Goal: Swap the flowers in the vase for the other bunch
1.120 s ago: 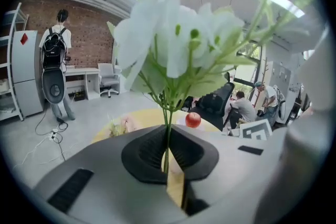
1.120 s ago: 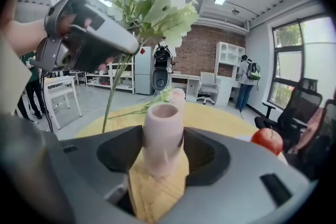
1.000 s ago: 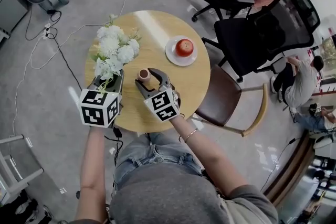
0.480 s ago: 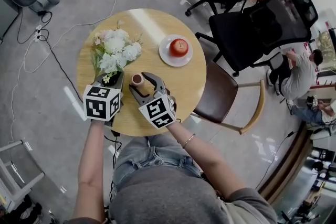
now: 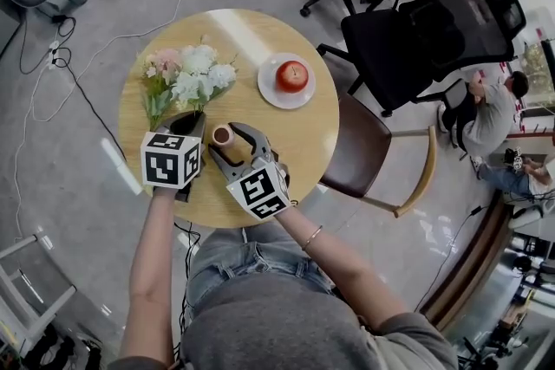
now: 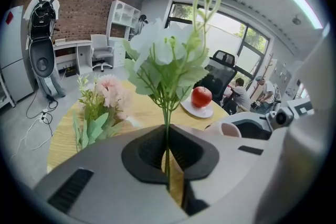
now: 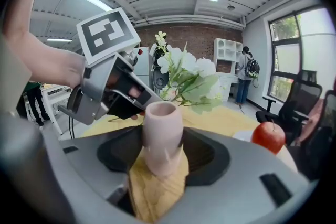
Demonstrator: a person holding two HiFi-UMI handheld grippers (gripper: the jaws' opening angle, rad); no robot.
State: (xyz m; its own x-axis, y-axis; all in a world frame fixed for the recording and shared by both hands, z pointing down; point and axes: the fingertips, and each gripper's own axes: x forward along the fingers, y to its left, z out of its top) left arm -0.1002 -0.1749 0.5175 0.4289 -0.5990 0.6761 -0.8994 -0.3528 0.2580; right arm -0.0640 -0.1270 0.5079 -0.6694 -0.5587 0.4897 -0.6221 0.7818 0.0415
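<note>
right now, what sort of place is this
Most likely an open office or lab: black swivel chairs, a desk and white shelving against a brick wall, and cables trailing over the grey floor.

Left tool (image 5: 189,120) pinched shut, right tool (image 5: 227,141) clamped wider.

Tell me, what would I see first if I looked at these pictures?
The big bunch of white flowers, pinched by its stem in the left tool over the left of the round wooden table. Next comes the bright red apple on its white plate at the table's far side. Then there is the little pink vase, held in the right tool near the front edge.
</note>
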